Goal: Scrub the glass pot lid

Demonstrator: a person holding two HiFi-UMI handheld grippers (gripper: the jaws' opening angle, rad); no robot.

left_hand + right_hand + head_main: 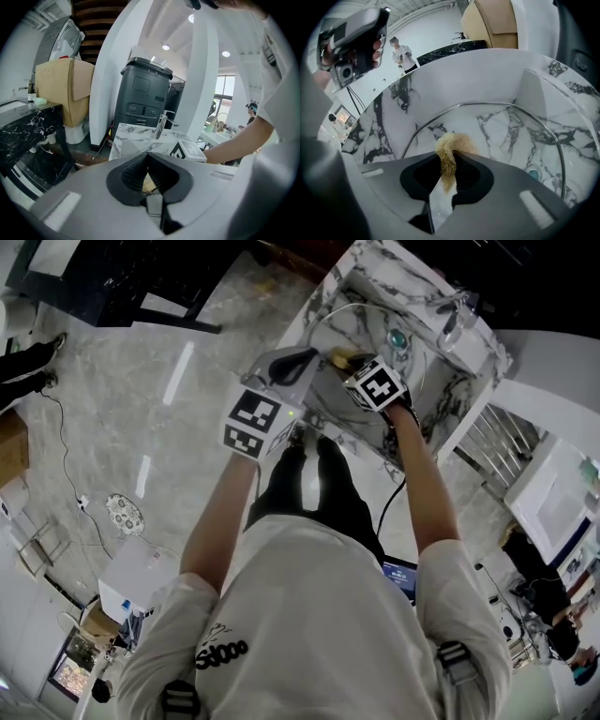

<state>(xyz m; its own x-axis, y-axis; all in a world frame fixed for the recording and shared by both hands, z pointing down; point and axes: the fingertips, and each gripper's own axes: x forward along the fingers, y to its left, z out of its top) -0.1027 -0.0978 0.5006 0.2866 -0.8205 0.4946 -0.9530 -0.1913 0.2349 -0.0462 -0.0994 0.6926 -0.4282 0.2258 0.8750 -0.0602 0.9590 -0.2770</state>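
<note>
In the marble sink (487, 79) in front of you there is one glass pot lid (506, 136). It is round, its pane is clear enough that the grey-veined white stone shows straight through, and it is bound by a single thin bright metal rim. The rim arcs up from the basin's near left side towards the far wall and down again on the right. One small teal drain (533, 173) shows inside that arc, low on the right. Your right gripper (450, 154) is clamped on one scrubber (450, 143), a tan, coarse, fibrous wad. Its frizzy head bulges past the jaw tips against the pane, and a narrower tail hangs back between the dark ribbed pads. Your left gripper (147, 157) has its jaws drawn together, tips meeting, with a sliver of tan showing in the slot behind them. You cannot tell from its own view whether the lid's edge is pinched there. From the head view, the two grippers sit just beside each other over the sink's near corner, each carrying one cube with square black-and-white markers. One chrome faucet (161, 125) rises at the sink's far edge. Beyond it stand one dark grey boxy machine (143, 96) and one brown cardboard box (61, 89).
</note>
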